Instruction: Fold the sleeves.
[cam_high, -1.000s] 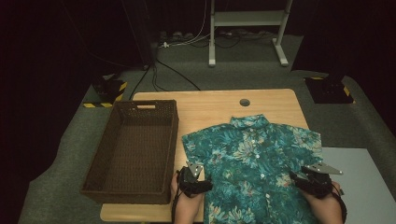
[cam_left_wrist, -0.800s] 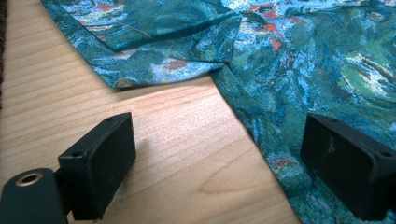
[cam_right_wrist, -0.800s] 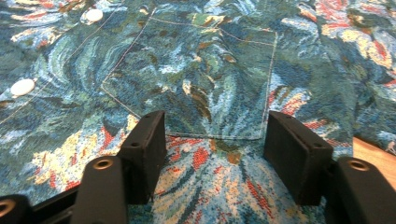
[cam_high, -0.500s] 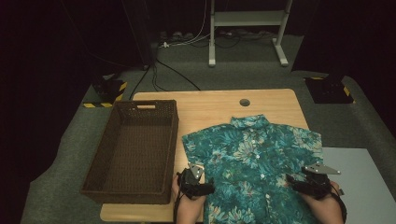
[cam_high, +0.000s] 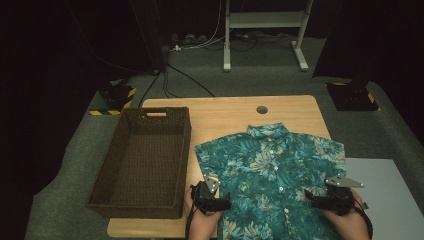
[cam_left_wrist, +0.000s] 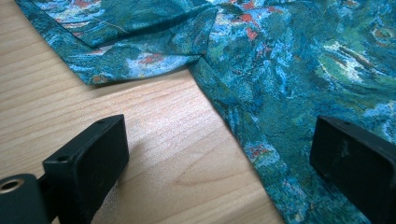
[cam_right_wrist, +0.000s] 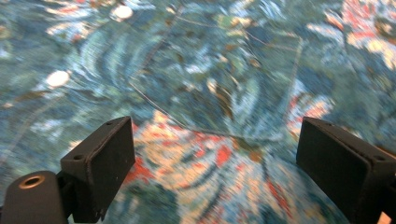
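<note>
Flat on the table (cam_high: 225, 117), near its front edge: a blue-green flower shirt (cam_high: 270, 170), collar pointing away. Just left of it, a brown basket (cam_high: 142, 160). Left tool (cam_high: 220, 200) at the shirt's left edge, jaws wide apart, one over bare wood, one over cloth. Right tool (cam_high: 312, 197) over the shirt's right side, jaws wide apart too, holding nothing.
</note>
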